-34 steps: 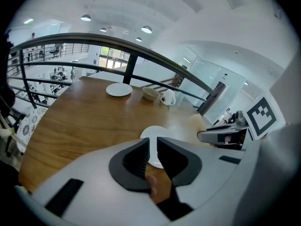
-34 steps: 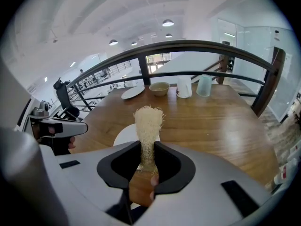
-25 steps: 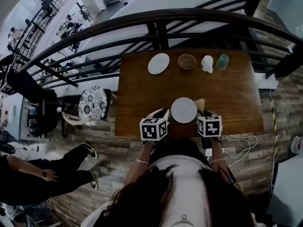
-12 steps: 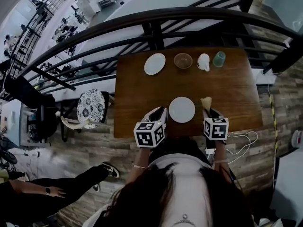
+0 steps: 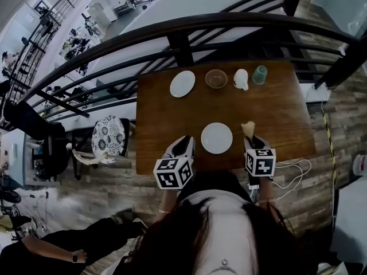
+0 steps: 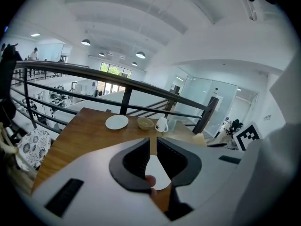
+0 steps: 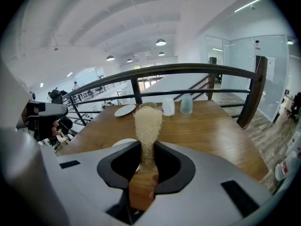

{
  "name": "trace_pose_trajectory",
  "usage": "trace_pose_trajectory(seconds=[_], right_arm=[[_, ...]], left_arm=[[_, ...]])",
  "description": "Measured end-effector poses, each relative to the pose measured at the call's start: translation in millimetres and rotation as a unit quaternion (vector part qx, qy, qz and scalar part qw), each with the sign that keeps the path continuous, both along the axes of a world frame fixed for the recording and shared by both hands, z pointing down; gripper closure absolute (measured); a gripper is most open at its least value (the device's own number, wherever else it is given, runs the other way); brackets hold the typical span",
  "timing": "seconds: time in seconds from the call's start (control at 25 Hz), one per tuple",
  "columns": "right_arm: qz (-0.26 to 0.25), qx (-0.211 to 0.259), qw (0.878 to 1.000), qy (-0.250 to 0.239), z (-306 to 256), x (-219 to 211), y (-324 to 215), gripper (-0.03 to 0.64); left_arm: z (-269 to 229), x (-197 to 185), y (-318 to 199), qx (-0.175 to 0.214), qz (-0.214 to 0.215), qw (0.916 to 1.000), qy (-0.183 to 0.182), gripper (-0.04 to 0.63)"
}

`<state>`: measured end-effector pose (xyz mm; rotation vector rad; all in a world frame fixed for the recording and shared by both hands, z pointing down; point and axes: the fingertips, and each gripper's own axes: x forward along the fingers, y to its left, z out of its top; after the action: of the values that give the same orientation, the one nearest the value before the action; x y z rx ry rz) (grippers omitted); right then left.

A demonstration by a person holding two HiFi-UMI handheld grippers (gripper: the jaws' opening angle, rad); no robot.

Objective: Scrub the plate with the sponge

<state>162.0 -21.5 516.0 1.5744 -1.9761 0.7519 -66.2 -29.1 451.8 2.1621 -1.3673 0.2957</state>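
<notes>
1. Nearest the cam: my L gripper (image 5: 184, 142) hung over the near edge of the wooden table (image 5: 275, 113). It was just left of the plate (image 5: 217, 138) and apart from it. Its jaws stood a thin slit apart w/ nothing between them.
2. Same depth, other side: my R gripper (image 5: 250, 139) sat just right of the plate. Its jaws were clamped on the lower part of the sponge (image 5: 248, 128), a pale, fibrous piece that stuck out past the tips.
3. Between the two grippers the plate, white and round, lay flat on the table near its front edge. The sponge was off it, to its right.
4. Left of the table, down at floor level, stood a chair (image 5: 109, 137) w/ a patterned round seat.
5. Along the table's far edge, L to R, stood a row: a second white plate (image 5: 182, 83), a brown bowl (image 5: 216, 78), a white jug (image 5: 241, 79) and a pale green cup (image 5: 260, 74). All were well apart from the grippers.
6. Farthest: a dark railing (image 5: 229, 24) curved round behind the table.
</notes>
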Motion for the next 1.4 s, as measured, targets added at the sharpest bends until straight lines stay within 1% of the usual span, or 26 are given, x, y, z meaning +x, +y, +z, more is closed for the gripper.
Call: trace_pose_trajectory(seconds=[0.32, 0.6, 0.8, 1.0, 1.16, 1.4], right_arm=[[-0.012, 0.016, 1.0, -0.001, -11, -5, -7, 0.517], [-0.016, 0.021, 1.0, 0.005, -17, -3, -12, 0.515], [-0.019, 0.019, 1.0, 0.013, -18, 2, -18, 0.517], [-0.015, 0.012, 1.0, 0.007, -11, 5, -24, 0.517], [-0.015, 0.014, 1.0, 0.004, -12, 7, -30, 0.517], [-0.01, 0.017, 1.0, 0.001, -13, 8, -35, 0.517]], left_arm=[[-2, -5, -7, 0.007, -0.007, 1.0, 0.0, 0.54], [-3, 0, -12, 0.007, -0.004, 1.0, 0.002, 0.54], [-1, 8, -19, 0.002, 0.005, 1.0, 0.003, 0.54], [5, 16, -27, -0.001, 0.023, 0.9997, -0.003, 0.54], [3, 17, -33, 0.0, 0.02, 0.9998, 0.001, 0.54], [2, 16, -37, 0.002, 0.02, 0.9998, -0.003, 0.54]])
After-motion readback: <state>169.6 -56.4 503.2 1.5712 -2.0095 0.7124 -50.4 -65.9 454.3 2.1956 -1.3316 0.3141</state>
